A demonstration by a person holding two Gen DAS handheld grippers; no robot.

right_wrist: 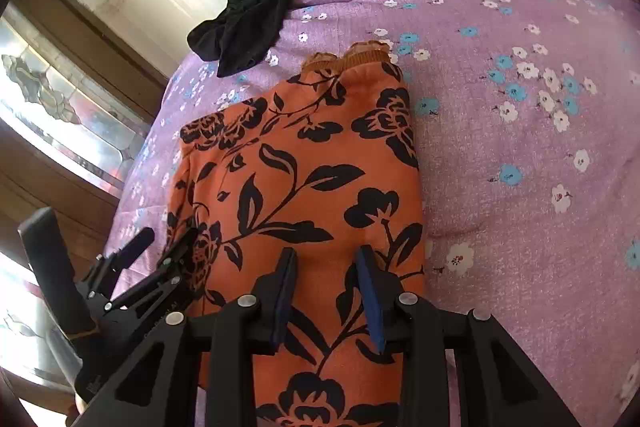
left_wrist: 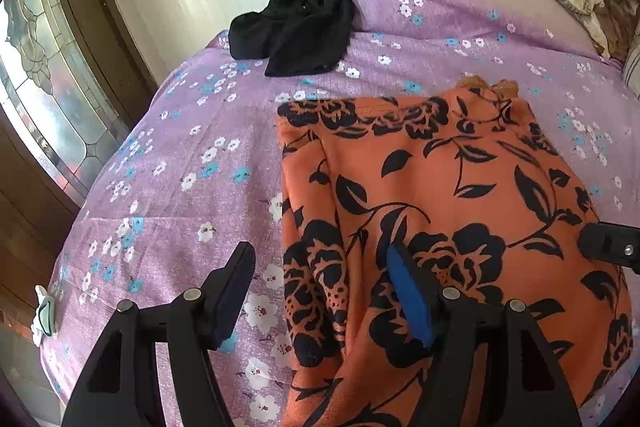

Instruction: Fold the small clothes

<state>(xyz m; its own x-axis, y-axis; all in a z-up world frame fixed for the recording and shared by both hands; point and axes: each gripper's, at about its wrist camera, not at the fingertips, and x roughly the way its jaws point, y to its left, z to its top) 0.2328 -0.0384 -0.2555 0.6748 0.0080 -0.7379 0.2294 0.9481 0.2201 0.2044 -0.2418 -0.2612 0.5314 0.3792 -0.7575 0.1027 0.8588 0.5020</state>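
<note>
no readable text, labels or numbers anywhere

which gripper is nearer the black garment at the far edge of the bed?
Left, marginally. The left gripper straddles the orange floral garment's left edge, on the black garment's side. The right gripper hovers further right; both are open.

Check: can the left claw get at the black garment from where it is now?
Probably yes. The left claw is open over the orange floral garment's left edge. Only bare purple bedsheet lies between it and the black garment at the bed's far edge, though it's a long reach.
</note>
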